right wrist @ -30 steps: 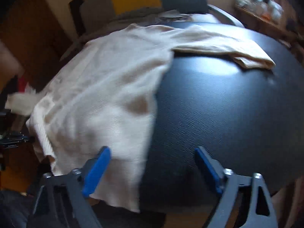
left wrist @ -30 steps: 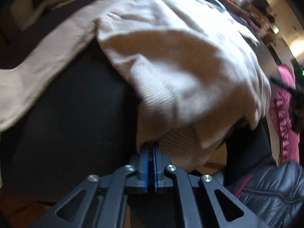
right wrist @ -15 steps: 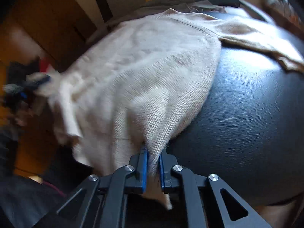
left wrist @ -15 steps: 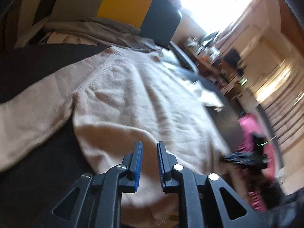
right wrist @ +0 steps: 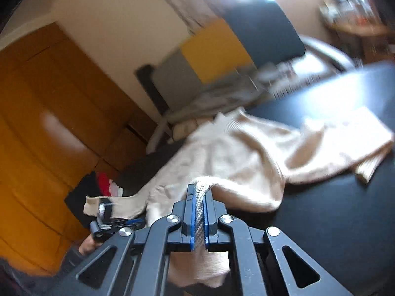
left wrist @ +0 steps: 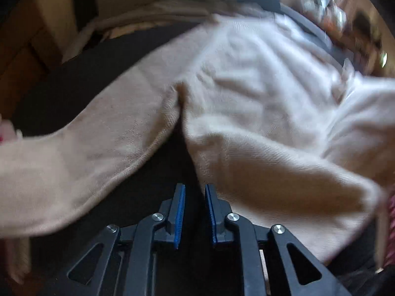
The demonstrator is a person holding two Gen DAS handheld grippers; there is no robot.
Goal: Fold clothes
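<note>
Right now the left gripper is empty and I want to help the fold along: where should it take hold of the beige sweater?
Probably the sweater's side edge, just ahead of the left gripper. That edge lies clear on the dark table beside the gap below the sleeve. Come in low from the gap, one pad under the edge. The right gripper already pinches the ribbed hem.

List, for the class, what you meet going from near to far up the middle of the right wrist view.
Right hand-held gripper, shut on a fold of the cream sweater → the cream sweater spread on the black table → pale clothes heaped beyond the table edge → the yellow panel.
</note>
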